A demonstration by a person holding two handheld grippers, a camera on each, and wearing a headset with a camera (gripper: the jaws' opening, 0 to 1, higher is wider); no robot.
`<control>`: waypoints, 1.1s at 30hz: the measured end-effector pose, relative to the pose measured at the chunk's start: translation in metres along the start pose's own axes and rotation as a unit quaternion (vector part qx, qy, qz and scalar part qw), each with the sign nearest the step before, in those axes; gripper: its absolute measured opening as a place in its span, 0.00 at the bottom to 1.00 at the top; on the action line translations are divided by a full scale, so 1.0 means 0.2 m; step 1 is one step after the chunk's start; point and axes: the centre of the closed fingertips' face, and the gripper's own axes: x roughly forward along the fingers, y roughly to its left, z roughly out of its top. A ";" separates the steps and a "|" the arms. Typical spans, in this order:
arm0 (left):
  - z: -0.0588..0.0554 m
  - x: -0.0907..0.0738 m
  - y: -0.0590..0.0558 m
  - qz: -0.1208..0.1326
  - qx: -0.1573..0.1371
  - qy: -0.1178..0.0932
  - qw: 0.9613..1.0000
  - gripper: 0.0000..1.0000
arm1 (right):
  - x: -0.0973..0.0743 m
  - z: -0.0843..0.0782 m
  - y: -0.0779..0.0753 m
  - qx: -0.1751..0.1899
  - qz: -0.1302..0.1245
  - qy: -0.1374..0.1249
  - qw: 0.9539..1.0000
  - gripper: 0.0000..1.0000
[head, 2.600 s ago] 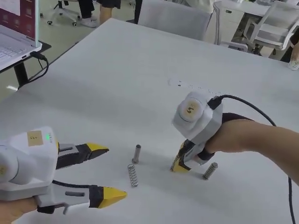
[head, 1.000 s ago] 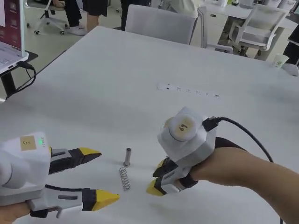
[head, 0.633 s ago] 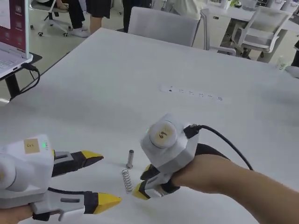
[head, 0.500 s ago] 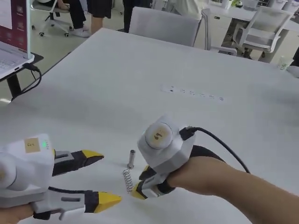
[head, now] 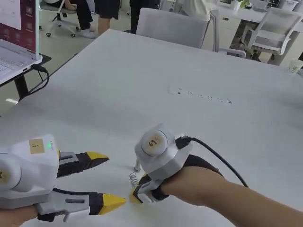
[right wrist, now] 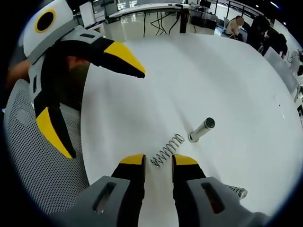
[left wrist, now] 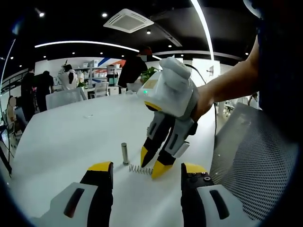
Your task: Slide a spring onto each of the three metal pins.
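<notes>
A short metal pin (right wrist: 202,129) stands upright on the white table (head: 142,85), also seen as pin (left wrist: 125,153) and pin (head: 137,166). A loose spring (right wrist: 166,150) lies flat beside it, spring (left wrist: 138,169), spring (head: 134,178). My right gripper (right wrist: 158,160) is low over the table and open by a narrow gap, its tips on either side of the spring's near end. It also appears as right gripper (left wrist: 155,164) and right gripper (head: 137,194). My left gripper (head: 110,179) hovers wide open to the left with nothing in it, left gripper (left wrist: 147,168).
A second spring (right wrist: 235,190) lies behind the right gripper's jaw. A laptop (head: 16,42) and its cable sit off the table's far left. Chairs (head: 173,26) stand at the far edge. A mesh chair back (left wrist: 255,151) is close by.
The right gripper has moved left across the table and come down at the spring beside the pin. The left gripper has held its place, open.
</notes>
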 end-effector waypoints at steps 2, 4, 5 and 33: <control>0.00 0.00 0.00 0.001 -0.001 0.000 1.000 0.53 | 0.00 -0.01 0.00 0.000 -0.001 0.003 1.000 0.20; -0.01 -0.01 0.01 0.002 -0.001 0.001 1.000 0.53 | 0.00 -0.02 -0.01 -0.003 0.001 0.009 1.000 0.19; -0.01 -0.01 0.01 0.002 -0.001 0.000 1.000 0.53 | 0.00 -0.02 -0.01 -0.003 0.000 0.009 1.000 0.18; -0.02 -0.01 0.01 0.001 -0.002 0.000 1.000 0.50 | -0.02 -0.06 -0.07 -0.023 -0.011 0.024 0.999 0.13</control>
